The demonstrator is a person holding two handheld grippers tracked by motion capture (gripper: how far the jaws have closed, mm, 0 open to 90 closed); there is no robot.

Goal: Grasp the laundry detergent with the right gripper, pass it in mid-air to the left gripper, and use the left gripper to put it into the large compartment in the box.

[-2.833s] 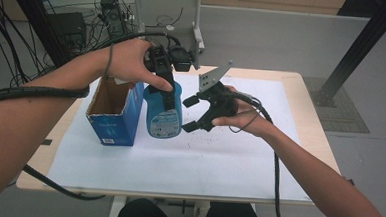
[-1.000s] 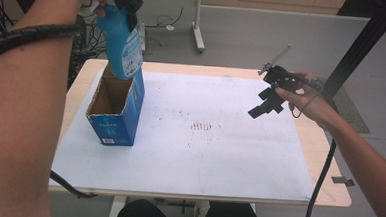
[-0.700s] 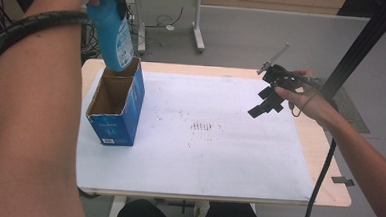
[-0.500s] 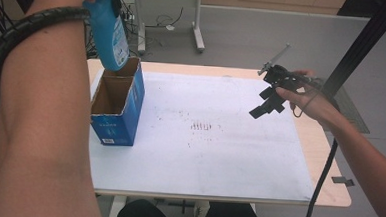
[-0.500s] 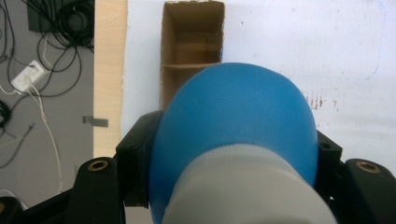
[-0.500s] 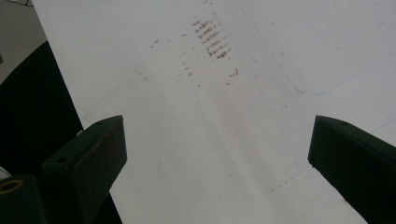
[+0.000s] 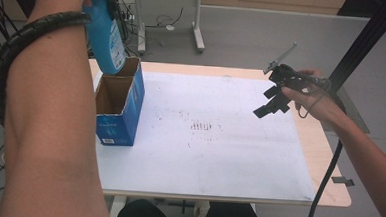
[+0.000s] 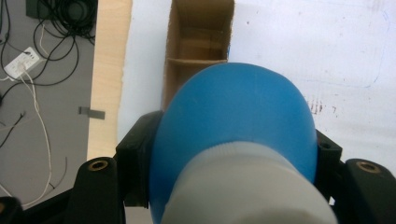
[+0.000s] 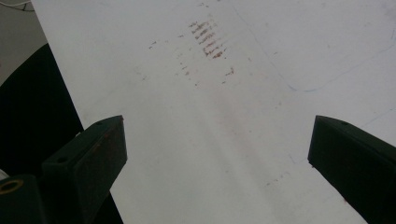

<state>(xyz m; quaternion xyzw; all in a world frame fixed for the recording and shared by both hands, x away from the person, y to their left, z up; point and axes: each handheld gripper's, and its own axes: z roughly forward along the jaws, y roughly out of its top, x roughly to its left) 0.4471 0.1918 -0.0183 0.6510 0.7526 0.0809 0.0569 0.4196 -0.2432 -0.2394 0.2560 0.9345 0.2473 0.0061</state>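
Print on blue bottle and box illegible.

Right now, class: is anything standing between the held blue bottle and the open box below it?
Nothing visible. The bottle, clamped in the left tool, hangs above the box, whose open compartment looks empty.

Grey floor is filling the upper frame; wooden table under a white sheet is sitting centre. Desk legs and tangled cables are showing upper left, black post upper right.
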